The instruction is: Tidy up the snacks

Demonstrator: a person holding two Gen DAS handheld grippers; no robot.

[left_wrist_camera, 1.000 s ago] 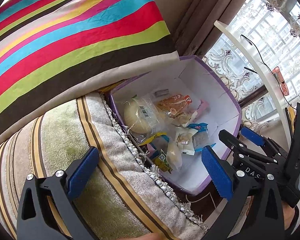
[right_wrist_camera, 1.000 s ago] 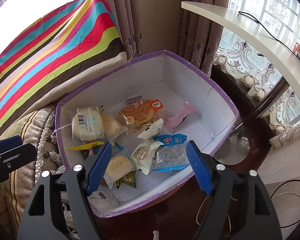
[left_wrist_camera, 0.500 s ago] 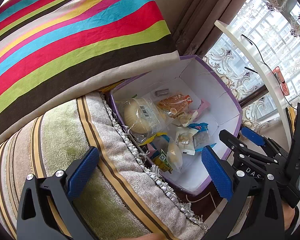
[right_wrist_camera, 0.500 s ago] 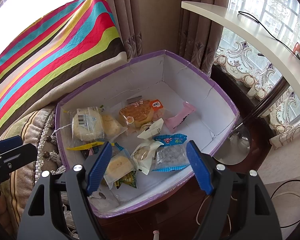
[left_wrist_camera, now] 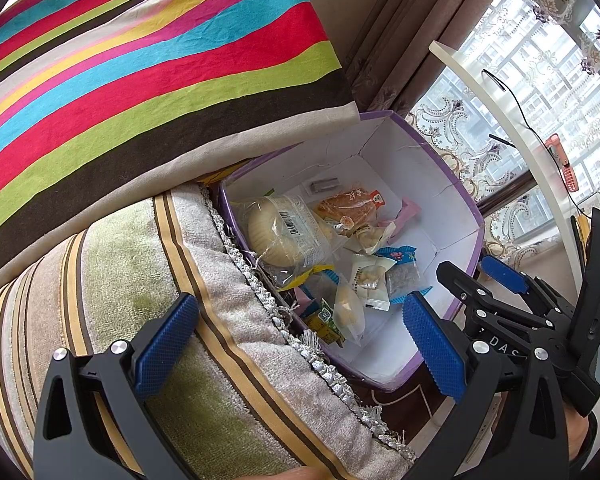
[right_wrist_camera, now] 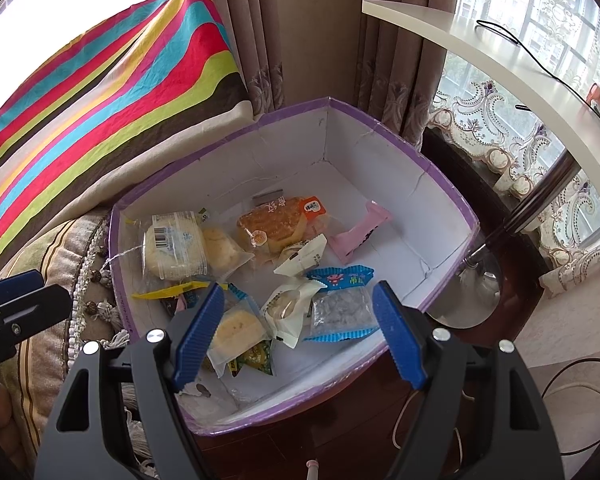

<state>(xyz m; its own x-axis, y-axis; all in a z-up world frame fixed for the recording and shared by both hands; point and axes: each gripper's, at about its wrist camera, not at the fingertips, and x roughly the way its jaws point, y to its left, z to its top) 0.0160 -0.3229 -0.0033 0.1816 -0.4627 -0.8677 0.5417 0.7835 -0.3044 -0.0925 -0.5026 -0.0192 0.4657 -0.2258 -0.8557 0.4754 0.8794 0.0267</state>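
Both claws are up over the snack box and neither has anything in it. The right claw (right_wrist_camera: 298, 322) hangs with its blue-padded jaws spread wide above the near side of the white cardboard box with the purple rim (right_wrist_camera: 440, 168), gripping nothing. The left claw (left_wrist_camera: 300, 334) is spread wide too, empty, hovering over the striped green-and-beige plush cushion (left_wrist_camera: 112, 264) that presses against the box's left wall.

Down in the box the snacks lie in a loose heap on the white floor. At the left, a round pale bun in a clear barcoded wrapper (right_wrist_camera: 175, 246), with a smaller yellowish bun in clear wrap (right_wrist_camera: 221, 251) touching it. Behind them, near the middle, a golden-brown cake in an orange-labelled clear pack (right_wrist_camera: 276, 222). To the right, set a little apart, a pink sachet (right_wrist_camera: 360, 232) lies tilted. Nearer the right claw: a white-wrapped round pastry (right_wrist_camera: 287, 306), a blue-edged packet with a clear window (right_wrist_camera: 342, 306) just beside it, and a pale yellow cake slice in clear film (right_wrist_camera: 236, 326) between the pads as seen from the right wrist.

A multicoloured striped fabric pillow (left_wrist_camera: 140, 64) leans above the cushion, its lower edge over the box's far left rim.
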